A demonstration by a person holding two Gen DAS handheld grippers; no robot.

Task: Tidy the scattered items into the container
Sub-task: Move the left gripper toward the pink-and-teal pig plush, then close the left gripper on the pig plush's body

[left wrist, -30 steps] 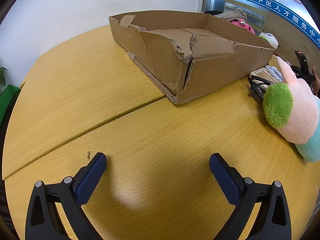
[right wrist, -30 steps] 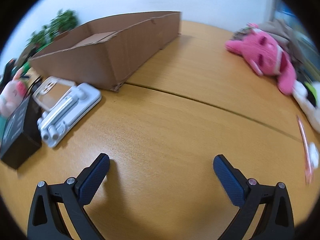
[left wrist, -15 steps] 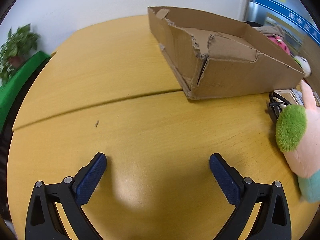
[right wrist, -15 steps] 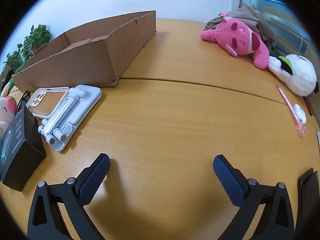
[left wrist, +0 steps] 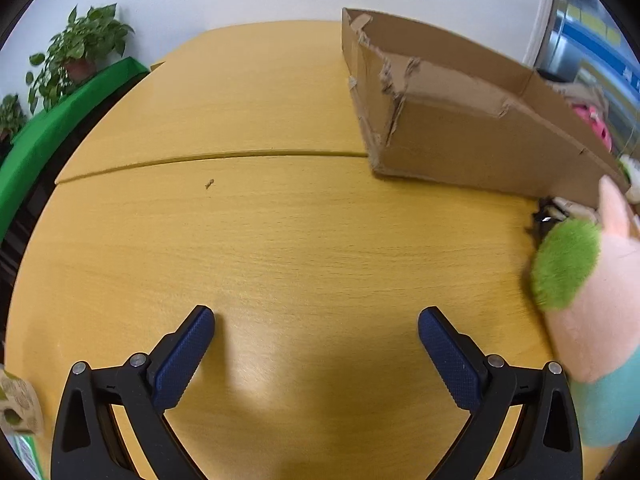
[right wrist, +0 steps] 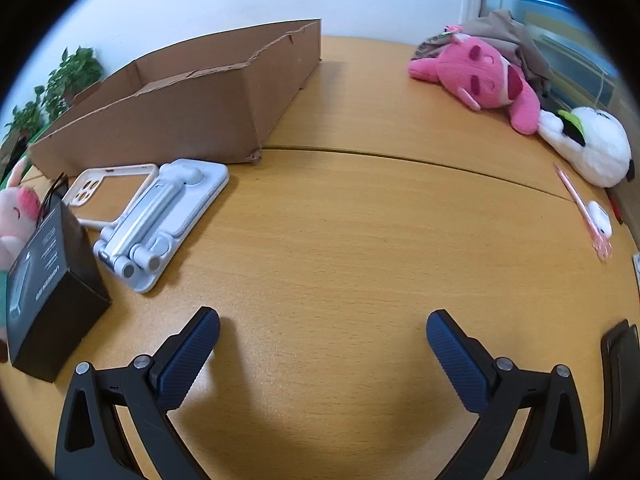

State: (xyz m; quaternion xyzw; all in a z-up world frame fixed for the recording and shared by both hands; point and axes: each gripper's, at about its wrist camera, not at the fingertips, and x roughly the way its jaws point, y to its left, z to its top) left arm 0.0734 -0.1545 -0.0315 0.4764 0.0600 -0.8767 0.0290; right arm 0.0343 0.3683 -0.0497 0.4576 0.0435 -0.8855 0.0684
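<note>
A torn cardboard box (left wrist: 460, 120) stands open on the wooden table; it also shows in the right wrist view (right wrist: 180, 108). My left gripper (left wrist: 316, 320) is open and empty above bare table, with a pink, green and teal plush toy (left wrist: 588, 292) at its right. My right gripper (right wrist: 323, 325) is open and empty. To its left lie a white folding phone stand (right wrist: 164, 220), a clear phone case (right wrist: 108, 188) and a black box (right wrist: 48, 292). A pink plush (right wrist: 484, 76), a white plush (right wrist: 588, 144) and a pink pen (right wrist: 580, 208) lie at the right.
Potted plants (left wrist: 76, 52) and a green ledge (left wrist: 48, 128) stand beyond the table's left edge. A seam (left wrist: 208, 158) crosses the table. A dark object (right wrist: 622, 380) lies at the right edge. A small printed packet (left wrist: 16, 408) sits at the lower left.
My left gripper has swung left, so the box and plush slid right in its view and the plants came in. My right gripper's view shifted slightly; both stay open.
</note>
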